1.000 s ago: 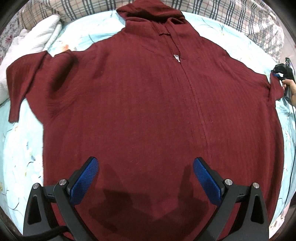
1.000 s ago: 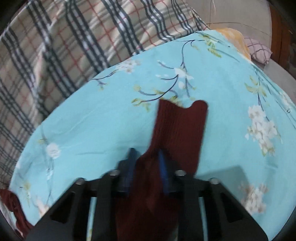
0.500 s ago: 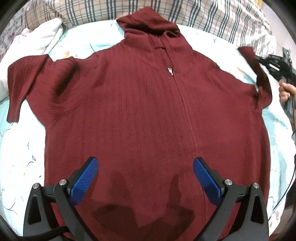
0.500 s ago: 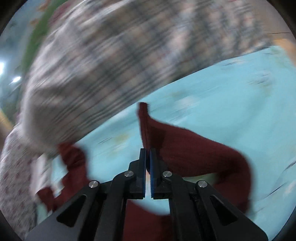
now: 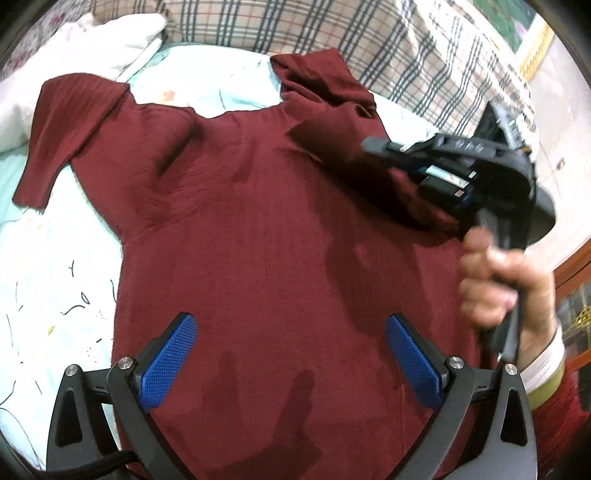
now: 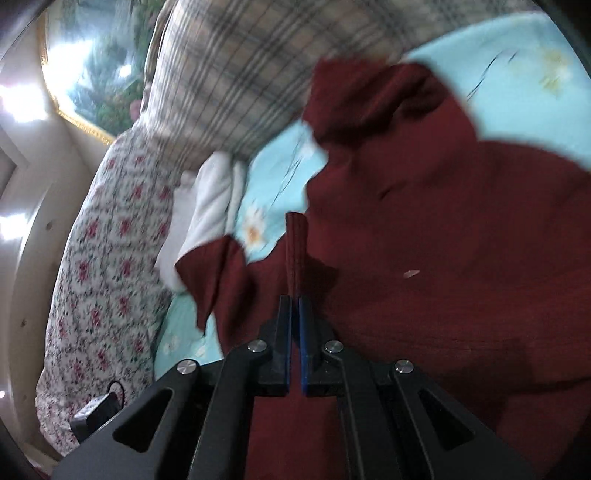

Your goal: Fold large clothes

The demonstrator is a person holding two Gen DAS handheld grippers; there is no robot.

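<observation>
Sweater (image 5: 258, 229) fills the frame centre on the bed (image 5: 55, 302); its right sleeve (image 6: 295, 251), earlier flat at the right edge, now crosses the chest, clamped in the right gripper (image 6: 295, 306). Left gripper (image 5: 288, 354) hovers wide, empty.

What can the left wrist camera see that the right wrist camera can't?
Only the left wrist view shows the person's hand holding the right gripper, and the left gripper, its jaws wide open over the sweater's lower part. Only the right wrist view shows the flowered pillow, the framed picture, and the right gripper's jaws shut on a sleeve edge. Both show the maroon hooded sweater, blue floral sheet, plaid blanket and white towel.
</observation>
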